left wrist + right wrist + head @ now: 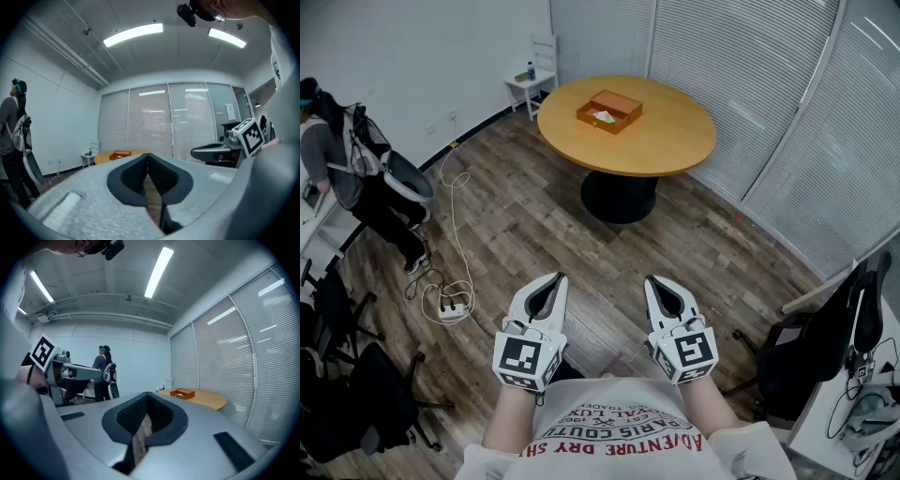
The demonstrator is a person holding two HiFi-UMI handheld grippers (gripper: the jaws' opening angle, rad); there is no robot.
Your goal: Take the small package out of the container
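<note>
Plainly, the task is only at its approach stage: nothing has been reached for yet. In the head view the left hand-held gripper (551, 281), white-shelled with dark ridged pads and a marker cube, and its twin, the right hand-held gripper (659, 283), sit low in the frame, close in front of the person's torso and over the grey-brown plank floor (534, 225). Each gripper's own view shows its jaws brought together at the tips with nothing between them, only floor showing through the slot behind, so both the left (147, 157) and the right (146, 397) are closed and empty. The task's thing lies well apart from them. A shallow, open, orange-brown wooden container (609, 111) stands on the round light-wood counter (675, 150) with a black pedestal, in the upper middle of the frame. Inside it shows a small pale package (603, 116) with a touch of green, too small to read further. The container also appears as a small orange box on the counter's far edge in both gripper views, left of centre in the left one (122, 153) and right of centre in the right one (183, 393). The next move, as I judge it, calls for walking up to the counter. One gripper must then be raised over the container and its jaws opened, so that it can come down around the package. A second person stands at the upper left of the frame, clear of that path.
</note>
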